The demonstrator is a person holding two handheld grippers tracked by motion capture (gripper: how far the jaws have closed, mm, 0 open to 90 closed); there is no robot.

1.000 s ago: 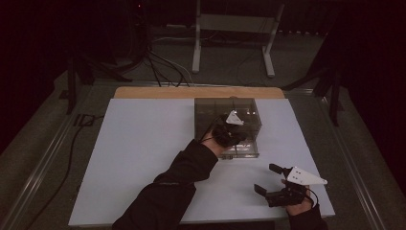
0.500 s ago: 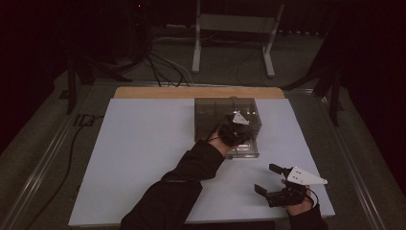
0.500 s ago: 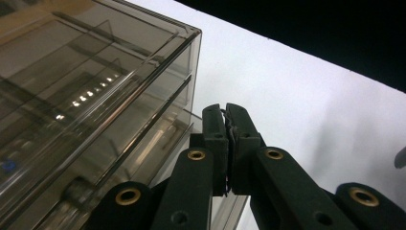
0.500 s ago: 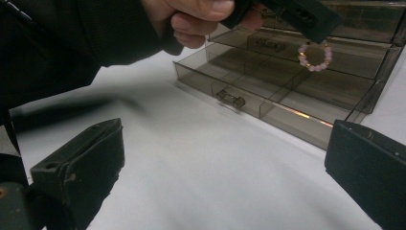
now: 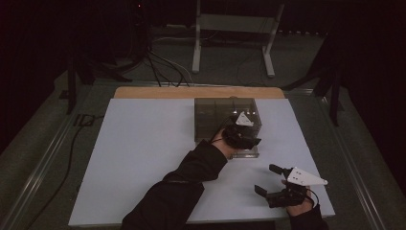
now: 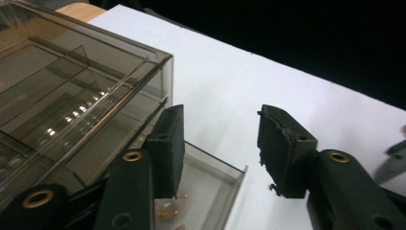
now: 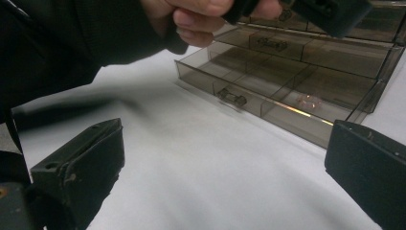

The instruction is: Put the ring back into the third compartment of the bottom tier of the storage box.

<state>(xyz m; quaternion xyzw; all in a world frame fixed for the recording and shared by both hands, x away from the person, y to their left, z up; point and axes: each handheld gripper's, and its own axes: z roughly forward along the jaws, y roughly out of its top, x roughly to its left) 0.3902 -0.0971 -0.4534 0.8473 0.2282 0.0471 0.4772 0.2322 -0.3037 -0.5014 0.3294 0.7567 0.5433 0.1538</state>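
Dark room all round, a metal stand on the floor beyond the table, cables trailing beside it, and in front of me a white tabletop with a strip of bare wood along its far edge. On that white surface sits the smoky clear plastic organizer box, toward the far right of the middle, and one drawer is pulled out toward me, its dividers showing. In the right gripper view I can make out a small dark part in one front compartment and a faint pinkish bit in the next one along; what they are, I can't tell. My left gripper is right over the near front of the box, my left hand wrapped round it, dark sleeve stretching back across the table. In the left gripper view its jaws stand spread apart with nothing between them: the left jaw hangs over the open drawer's corner just beside the box's front wall, the right jaw over bare white table beyond the drawer's edge. Something small and orange-brown lies in the drawer under that left jaw. My right gripper waits near the table's front right edge, well apart from the box, jaws wide open and empty, pointed toward the drawer.
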